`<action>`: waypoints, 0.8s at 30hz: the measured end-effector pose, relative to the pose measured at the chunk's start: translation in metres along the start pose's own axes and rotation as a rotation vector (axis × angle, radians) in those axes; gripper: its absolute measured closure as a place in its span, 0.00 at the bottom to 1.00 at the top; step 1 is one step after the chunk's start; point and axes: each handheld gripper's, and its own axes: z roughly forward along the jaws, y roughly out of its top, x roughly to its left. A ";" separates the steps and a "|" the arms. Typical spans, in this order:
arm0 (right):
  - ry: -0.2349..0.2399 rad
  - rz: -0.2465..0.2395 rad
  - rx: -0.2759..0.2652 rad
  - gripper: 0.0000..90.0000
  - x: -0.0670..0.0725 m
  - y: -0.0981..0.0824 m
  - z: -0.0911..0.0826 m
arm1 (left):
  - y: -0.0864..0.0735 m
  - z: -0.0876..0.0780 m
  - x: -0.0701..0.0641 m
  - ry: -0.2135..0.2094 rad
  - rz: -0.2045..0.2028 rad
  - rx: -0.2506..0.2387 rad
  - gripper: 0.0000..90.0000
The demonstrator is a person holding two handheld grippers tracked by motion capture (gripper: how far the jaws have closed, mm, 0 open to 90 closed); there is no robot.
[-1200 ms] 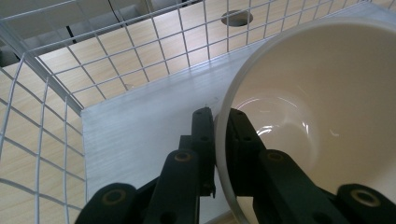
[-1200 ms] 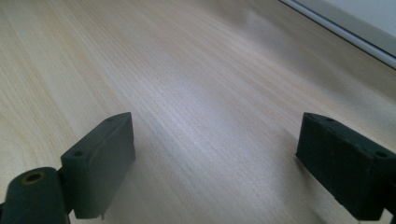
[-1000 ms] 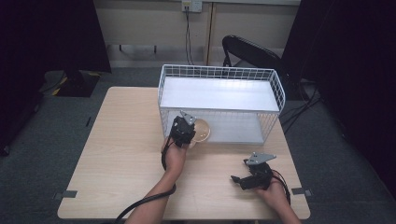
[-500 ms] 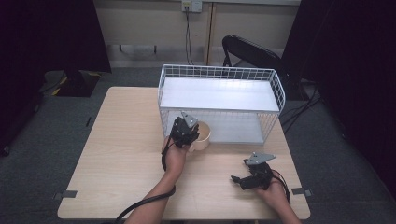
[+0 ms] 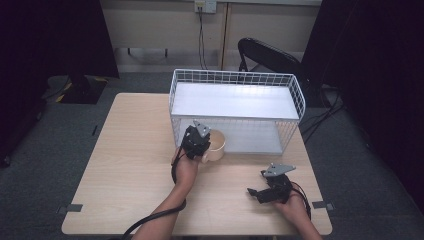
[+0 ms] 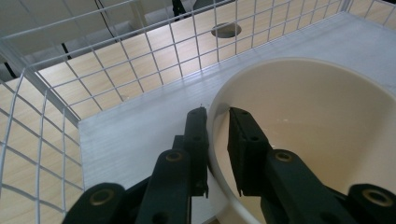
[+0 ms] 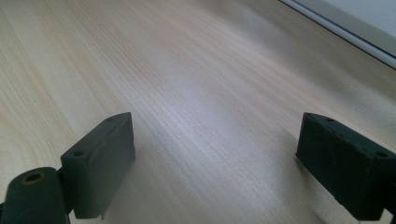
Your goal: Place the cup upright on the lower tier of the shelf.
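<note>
The cup (image 5: 216,146) stood upright, mouth up, on the lower shelf at the front of the wire basket (image 5: 298,95). The left gripper (image 6: 215,122) clamped the cup's rim, 1 jaw inside and 1 outside, having just closed further. Compared with 1 second earlier, the cup had shifted slightly. The right gripper (image 7: 219,158) hung wide open over the desk (image 5: 125,160), holding nothing.

Your light wood table (image 5: 125,155) carries a white wire basket (image 5: 295,95) at the back w/ a cream cup (image 5: 216,146) on its lower shelf.
</note>
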 end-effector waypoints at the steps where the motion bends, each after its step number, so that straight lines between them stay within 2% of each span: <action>1: 0.000 0.000 0.000 0.12 0.000 0.000 0.000 | 0.001 0.000 0.001 0.005 -0.007 0.002 0.88; 6: 0.000 -0.001 0.000 0.12 0.000 0.000 0.000 | 0.005 0.001 0.002 0.031 -0.003 0.007 0.90; 12: 0.000 0.000 0.000 0.12 0.000 0.000 0.000 | 0.009 0.006 0.003 0.070 -0.025 -0.015 0.91; 21: 0.000 0.000 0.000 0.12 0.000 0.000 0.000 | 0.009 0.008 0.003 0.099 -0.024 -0.031 0.89; 24: 0.000 0.000 0.000 0.12 0.000 0.000 0.000 | 0.009 0.007 0.005 0.099 -0.022 -0.036 0.85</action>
